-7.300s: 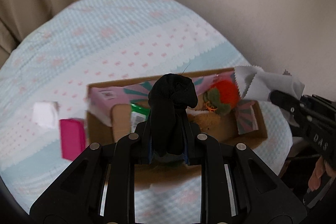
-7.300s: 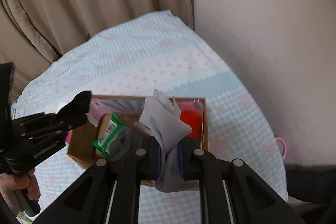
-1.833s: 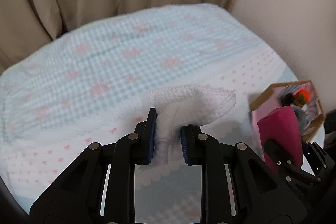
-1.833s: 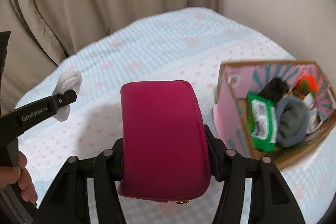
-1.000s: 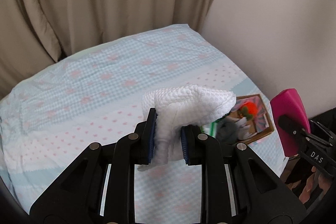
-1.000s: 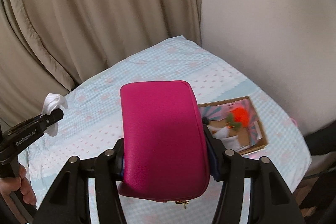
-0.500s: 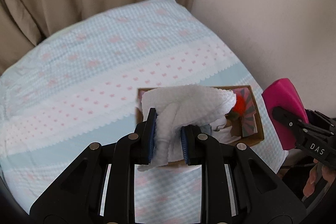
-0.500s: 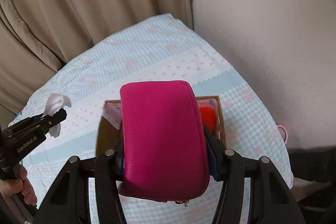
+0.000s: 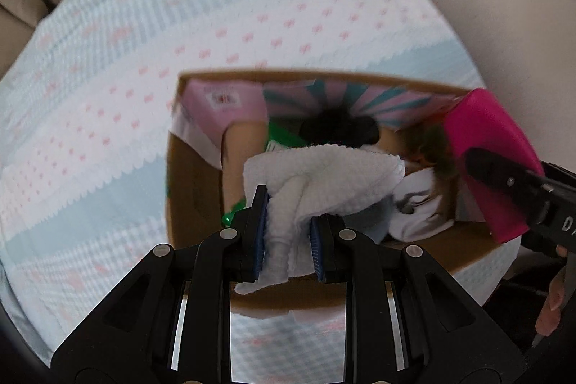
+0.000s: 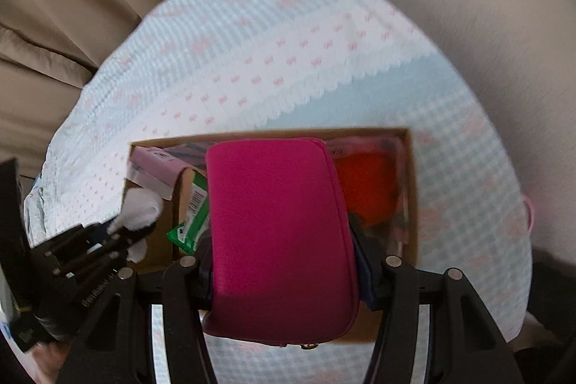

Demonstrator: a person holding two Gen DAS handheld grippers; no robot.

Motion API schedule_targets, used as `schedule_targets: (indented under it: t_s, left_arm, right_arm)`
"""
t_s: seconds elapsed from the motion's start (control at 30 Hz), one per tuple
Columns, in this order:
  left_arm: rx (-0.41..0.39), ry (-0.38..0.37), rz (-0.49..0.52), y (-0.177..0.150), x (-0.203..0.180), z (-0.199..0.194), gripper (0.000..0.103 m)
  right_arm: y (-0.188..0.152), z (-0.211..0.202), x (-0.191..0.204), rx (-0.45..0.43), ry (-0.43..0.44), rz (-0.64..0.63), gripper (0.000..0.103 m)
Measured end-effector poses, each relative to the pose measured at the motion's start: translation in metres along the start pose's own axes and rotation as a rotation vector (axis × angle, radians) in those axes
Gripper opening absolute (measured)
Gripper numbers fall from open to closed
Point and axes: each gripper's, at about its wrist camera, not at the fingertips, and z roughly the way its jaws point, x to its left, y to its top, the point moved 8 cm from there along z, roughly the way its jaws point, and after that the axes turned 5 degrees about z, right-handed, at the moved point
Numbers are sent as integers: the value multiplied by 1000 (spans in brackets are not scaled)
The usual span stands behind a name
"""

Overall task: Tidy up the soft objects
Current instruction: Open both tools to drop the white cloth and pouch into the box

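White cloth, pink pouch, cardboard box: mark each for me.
white cloth (image 9: 324, 179), left wrist view, on its bunched upper fold above the pads.
pink pouch (image 10: 277, 222), right wrist view, on the middle of its flat face.
cardboard box (image 9: 190, 189), left wrist view, on its bare left wall.

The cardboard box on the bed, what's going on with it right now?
A person is tidying soft things into the cardboard box. The left tongs grip a white cloth above it, and the right tongs hold a pink pouch over it. A black sock, a green packet and an orange toy already lie inside.
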Motion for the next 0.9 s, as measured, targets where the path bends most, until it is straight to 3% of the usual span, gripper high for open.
schedule_targets:
  t_s: [0.17,0.33,0.37,0.43,0.47,0.5,0.53,0.57,0.9]
  left_arm:
    - [47,16,11,-7,1,17,18]
    - [38,23,29,-8,-1,13,19]
    - [41,24,40,-8,-3,12,25]
    - [45,17,65,-8,-9,9,55]
    - [44,14,71,-7,-11,6,91]
    - [33,0,81,-8,-13,3,103]
    - [21,-14,90,-9,-15,-1,103]
    - [23,-22,96,-9,-16,-4,103]
    - [-8,-46,95,-19,-13,-37,103]
  right_arm:
    - [-2,22,-4,58,8,33,53]
    - [-1,27,-2,79,24,51,54]
    - [0,27,-1,77,24,56,55]
    - [2,26,1,72,27,63,61]
    - [4,26,2,69,39,70,73]
    - [6,24,4,64,52,76,83]
    - [7,22,5,57,62,82,97]
    - [9,18,7,46,69,84,101]
    - [-2,-4,16,6,28,31,101]
